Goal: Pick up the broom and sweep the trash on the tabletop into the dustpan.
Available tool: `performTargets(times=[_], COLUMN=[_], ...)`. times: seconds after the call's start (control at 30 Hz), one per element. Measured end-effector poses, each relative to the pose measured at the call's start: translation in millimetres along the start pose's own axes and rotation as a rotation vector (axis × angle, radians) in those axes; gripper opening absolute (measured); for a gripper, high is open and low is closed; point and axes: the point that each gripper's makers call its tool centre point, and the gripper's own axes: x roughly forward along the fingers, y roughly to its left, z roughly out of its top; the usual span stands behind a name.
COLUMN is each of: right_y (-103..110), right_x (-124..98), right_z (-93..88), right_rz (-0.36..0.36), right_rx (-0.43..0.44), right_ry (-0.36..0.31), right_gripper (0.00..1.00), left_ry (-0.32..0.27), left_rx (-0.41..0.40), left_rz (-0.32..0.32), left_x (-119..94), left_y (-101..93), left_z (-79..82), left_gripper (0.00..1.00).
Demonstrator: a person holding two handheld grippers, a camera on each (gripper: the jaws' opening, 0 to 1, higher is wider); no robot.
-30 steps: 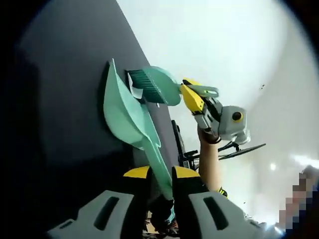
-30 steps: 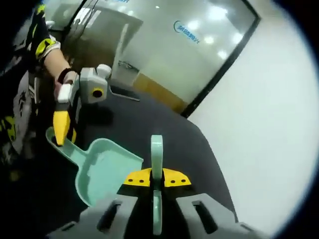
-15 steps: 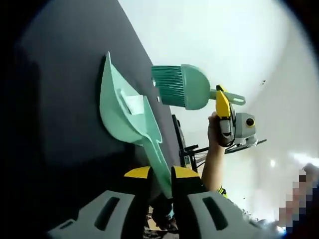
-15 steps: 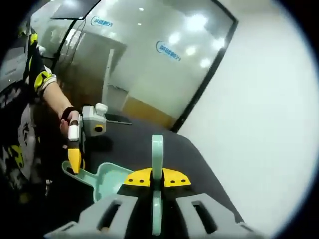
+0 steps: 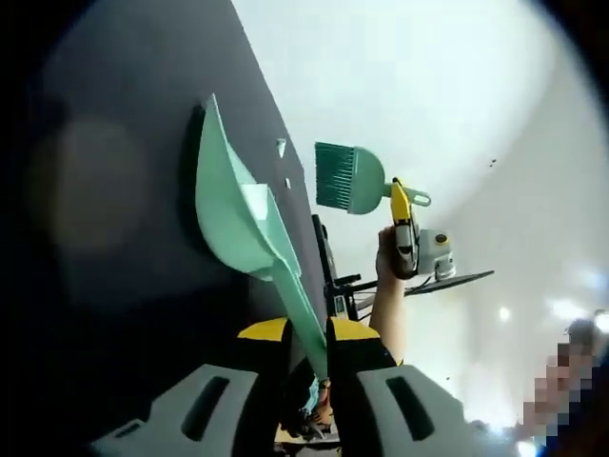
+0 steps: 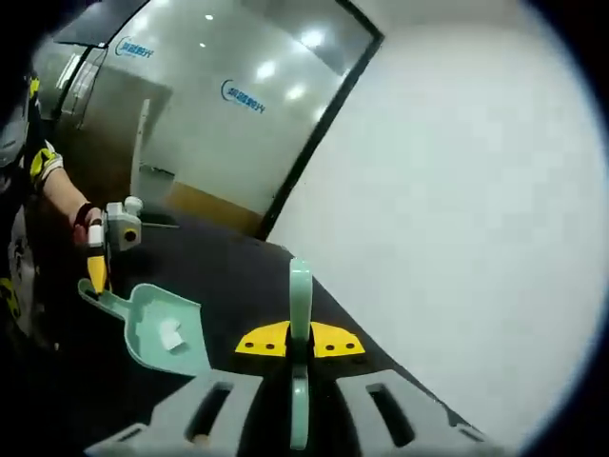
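Observation:
My left gripper [image 5: 306, 333] is shut on the handle of the mint-green dustpan [image 5: 233, 209], whose lip rests on the dark tabletop [image 5: 124, 143]. A white scrap of trash [image 5: 255, 200] lies inside the pan. Two tiny white bits [image 5: 281, 146] lie on the table beside the pan. The green broom [image 5: 347, 178] hangs in the air away from the pan, held by my right gripper [image 5: 400, 200]. In the right gripper view, my right gripper [image 6: 300, 341] is shut on the broom handle [image 6: 301, 290]. There the dustpan [image 6: 162, 328] with its scrap [image 6: 171, 333] lies at lower left, held by the left gripper [image 6: 95, 278].
A person's bare forearm [image 5: 385, 305] reaches up behind the right gripper. The table's far edge [image 6: 285, 249] meets a white wall [image 6: 457, 190]. A glass partition [image 6: 209, 105] stands at the back left. A dark stand [image 5: 333, 276] sits beyond the table.
The broom, earlier pushing the white scrap at the dustpan's mouth, has been lifted up and away. The scrap now lies inside the pan. The dustpan has stayed put.

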Motion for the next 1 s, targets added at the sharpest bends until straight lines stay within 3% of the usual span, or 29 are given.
performTargets(times=[0.27, 0.57, 0.8, 1.0], right_y=[-28.6, -38.5, -50.2, -58.9], right_x=[-14.9, -30.9, -50.3, -60.0], right_z=[-16.5, -33.7, -43.5, -51.8], right_rz=[-0.058, -0.087, -0.116, -0.141], right_rx=[-0.030, -0.064, -0.052, -0.041], right_ry=[0.039, 0.075, 0.077, 0.080], right_gripper=[0.04, 0.04, 0.04, 0.04], left_ry=[0.041, 0.106, 0.139, 0.173], left_rx=[-0.014, 0.004, 0.007, 0.005], left_rz=[0.019, 0.043, 0.023, 0.013], left_x=[41.6, 73.0, 92.1, 127.0], left_y=[-4.8, -6.5, -15.8, -23.7], left_z=[-9.5, -16.4, -26.0, -32.2], left_gripper=[0.14, 0.13, 0.13, 0.13])
